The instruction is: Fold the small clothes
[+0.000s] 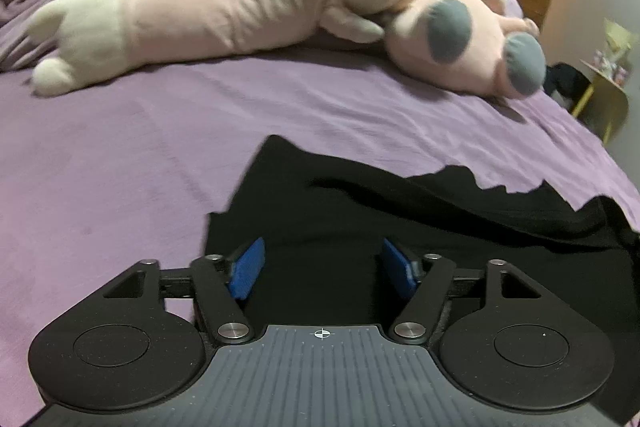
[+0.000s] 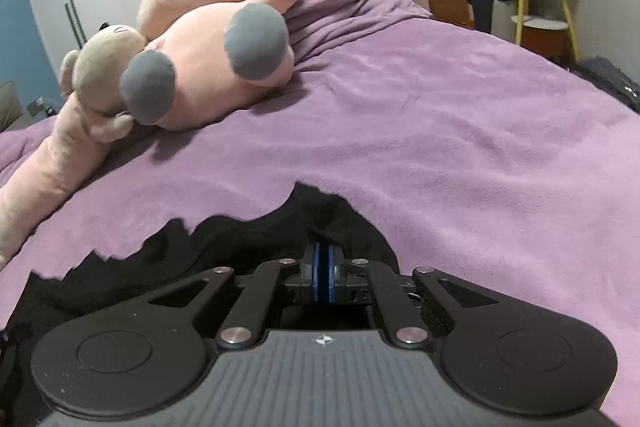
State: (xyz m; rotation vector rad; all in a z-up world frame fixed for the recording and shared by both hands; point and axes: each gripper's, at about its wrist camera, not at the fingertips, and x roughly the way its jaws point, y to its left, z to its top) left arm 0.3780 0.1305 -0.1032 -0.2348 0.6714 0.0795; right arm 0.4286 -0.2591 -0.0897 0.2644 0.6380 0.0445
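Early going, I'd judge: black garment [image 1: 400, 211] lies rumpled, unfolded on the purple blanket [image 1: 120, 167]; left gripper [image 1: 323, 269] spread wide over it, right gripper [image 2: 323, 277] pinched shut, seemingly on its edge.

My right gripper [image 2: 322, 277] is pinched tight, blue pads [image 2: 330, 277] together, sitting over the black garment [image 2: 240, 239] on the purple blanket [image 2: 460, 147]; plush toys [image 2: 208, 67] further back.

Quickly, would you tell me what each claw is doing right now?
Left claw: open, over the black garment.
Right claw: closed; whether it pinches the garment cannot be told.
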